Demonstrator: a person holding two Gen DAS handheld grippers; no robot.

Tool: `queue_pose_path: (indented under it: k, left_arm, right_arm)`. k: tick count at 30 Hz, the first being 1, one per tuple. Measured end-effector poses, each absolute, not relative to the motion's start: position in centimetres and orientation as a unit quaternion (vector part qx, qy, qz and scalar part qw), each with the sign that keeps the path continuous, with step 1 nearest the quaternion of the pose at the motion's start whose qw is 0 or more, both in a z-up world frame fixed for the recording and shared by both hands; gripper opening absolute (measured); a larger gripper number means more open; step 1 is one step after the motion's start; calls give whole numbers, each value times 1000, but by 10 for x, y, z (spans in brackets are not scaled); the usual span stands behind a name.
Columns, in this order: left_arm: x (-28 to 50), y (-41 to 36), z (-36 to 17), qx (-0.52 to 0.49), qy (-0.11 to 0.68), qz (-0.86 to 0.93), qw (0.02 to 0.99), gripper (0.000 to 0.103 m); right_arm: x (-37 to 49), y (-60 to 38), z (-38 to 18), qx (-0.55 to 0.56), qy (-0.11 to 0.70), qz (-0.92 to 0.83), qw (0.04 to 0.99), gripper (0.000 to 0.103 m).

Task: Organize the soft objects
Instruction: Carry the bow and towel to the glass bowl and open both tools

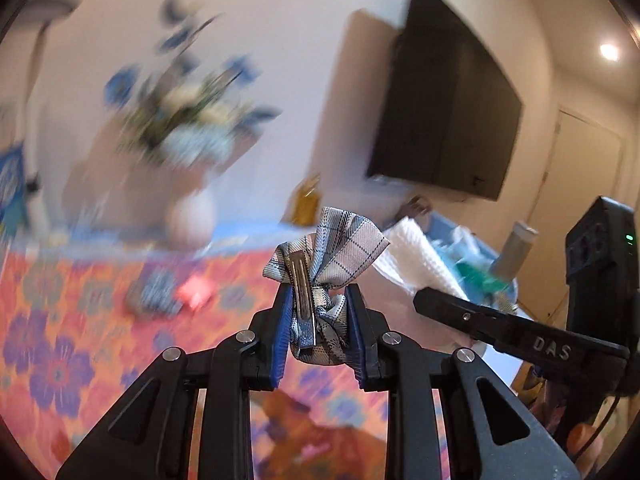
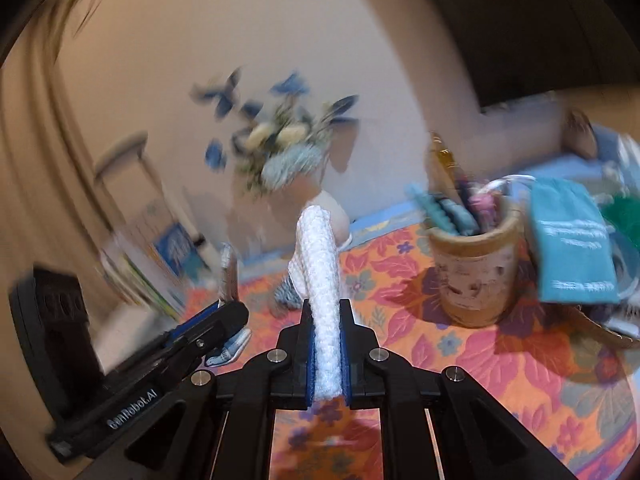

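left tongs [image 1: 318, 320] clamped on a plaid fabric bow hair clip [image 1: 320, 280], metal clip facing the cam, held up off the floral worktop [image 1: 60, 320]. right tongs [image 2: 327, 352] squeezed tight on a white knit cloth [image 2: 318, 280], its free end sticking up past the tips. both items in the air, w/ heavy blur all round. looks like the carry step: two soft things picked up, not yet put away. next move prob needs a drop spot, maybe the blue bin [image 2: 624, 264] w/ the teal pouch [image 2: 572, 248] right of the wooden cup [image 2: 476, 276]; lower first, then let go one at a time.
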State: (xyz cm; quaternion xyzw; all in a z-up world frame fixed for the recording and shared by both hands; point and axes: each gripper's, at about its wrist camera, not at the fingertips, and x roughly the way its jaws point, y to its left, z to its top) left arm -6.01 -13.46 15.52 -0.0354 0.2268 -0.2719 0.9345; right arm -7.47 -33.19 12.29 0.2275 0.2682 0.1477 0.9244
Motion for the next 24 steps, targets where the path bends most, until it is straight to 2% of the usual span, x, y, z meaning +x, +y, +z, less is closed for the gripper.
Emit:
queue_pose_path:
  k: [5, 10, 13, 18, 21, 23, 24]
  left_arm:
    - [-46, -213, 184, -20, 221, -340, 914, 22]
    - [-24, -292, 182, -1, 249, -378, 892, 22]
    - [-12, -332, 168, 18, 263, -389, 883, 22]
    - [8, -377, 143, 43, 286, -393, 873, 23]
    - [18, -391, 131, 57, 294, -372, 878, 38]
    - [24, -392, 124, 55, 303, -371, 876, 47]
    - [27, -392, 121, 51, 315, -375, 870, 50]
  right_arm:
    - [-88, -411, 155, 234, 223, 49, 945, 9]
    - [-92, -491, 168, 242, 200, -71, 947, 9]
    - [-73, -514, 160, 168, 241, -185, 938, 9]
    - [-48, -550, 137, 181, 271, -176, 929, 9]
    - [-31, -566, 127, 193, 302, -165, 919, 19]
    - [-21, -571, 121, 200, 317, -160, 913, 43]
    - [-17, -571, 117, 200, 328, -166, 908, 63]
